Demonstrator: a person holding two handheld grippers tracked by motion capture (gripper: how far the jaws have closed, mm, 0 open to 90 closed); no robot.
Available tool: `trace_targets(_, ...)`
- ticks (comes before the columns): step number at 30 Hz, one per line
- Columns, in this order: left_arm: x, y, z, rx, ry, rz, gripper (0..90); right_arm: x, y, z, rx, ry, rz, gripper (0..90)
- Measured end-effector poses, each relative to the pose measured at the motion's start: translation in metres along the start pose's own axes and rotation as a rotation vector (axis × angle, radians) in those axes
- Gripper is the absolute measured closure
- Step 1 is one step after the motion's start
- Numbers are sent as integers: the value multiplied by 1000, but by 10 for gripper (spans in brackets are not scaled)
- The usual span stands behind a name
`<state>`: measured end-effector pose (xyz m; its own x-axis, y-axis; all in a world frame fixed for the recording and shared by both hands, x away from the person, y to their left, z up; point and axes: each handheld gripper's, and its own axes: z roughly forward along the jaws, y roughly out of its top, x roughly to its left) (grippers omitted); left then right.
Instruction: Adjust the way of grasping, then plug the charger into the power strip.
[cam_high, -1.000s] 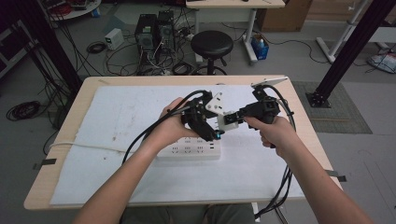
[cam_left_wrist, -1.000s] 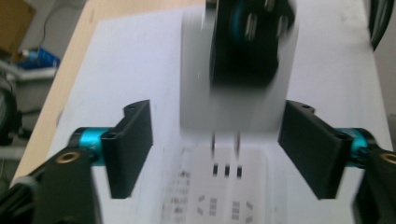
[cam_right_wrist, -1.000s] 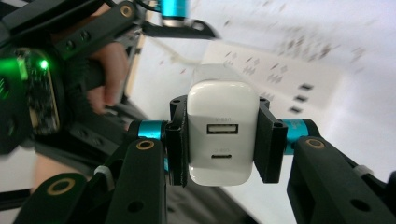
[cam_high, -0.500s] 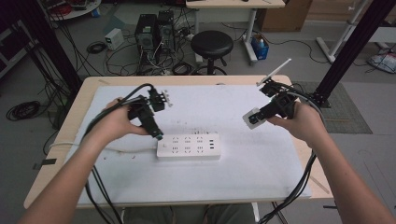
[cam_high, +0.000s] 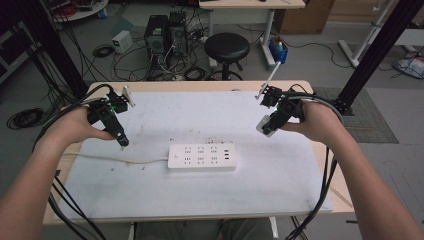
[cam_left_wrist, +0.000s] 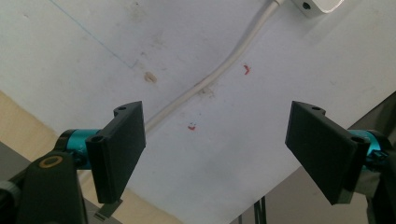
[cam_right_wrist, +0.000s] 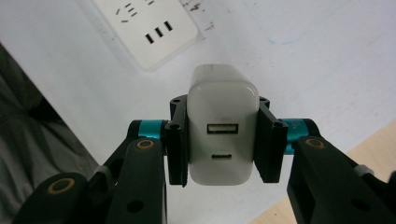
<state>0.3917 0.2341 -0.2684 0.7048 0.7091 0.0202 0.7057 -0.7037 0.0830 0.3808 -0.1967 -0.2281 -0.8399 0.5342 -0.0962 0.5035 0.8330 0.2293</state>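
Two grippers over a white table, one of them holding a charger

Nearest the person, the power strip (cam_high: 202, 157) lies flat mid-table, its cord (cam_high: 120, 159) running off left. Left gripper (cam_high: 123, 143) hangs over the cord with jaws spread wide, nothing between them. Farther right, the right gripper (cam_high: 263, 127) is clamped on a white charger (cam_right_wrist: 222, 130), lifted clear of the table (cam_high: 280, 200), well apart from the strip.

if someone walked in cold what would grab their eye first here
Probably the white charger block clamped in the right gripper, held above the table's right side with its two ports facing the camera. Next, the white power strip lying flat mid-table, its cord trailing left. The left gripper hangs open over that cord, holding nothing.
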Motion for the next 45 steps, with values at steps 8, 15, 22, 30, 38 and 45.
trace_targets(8,-12,1,-10,-37,5,52,183,0,4,-1,1,-7,-2,618)
trace_targets(15,-25,1,-11,-68,15,87,183,2,15,3,10,-25,-43,618)
trace_targets(22,-30,-6,-9,-86,5,116,183,8,34,17,23,-14,-104,618)
trace_targets(30,-35,-17,-6,-87,6,117,183,24,67,49,18,15,-214,618)
trace_targets(38,-43,-23,1,-96,3,137,183,51,97,94,82,30,-396,619)
trace_targets(45,-47,-28,6,-95,-3,151,183,62,110,126,125,48,-481,619)
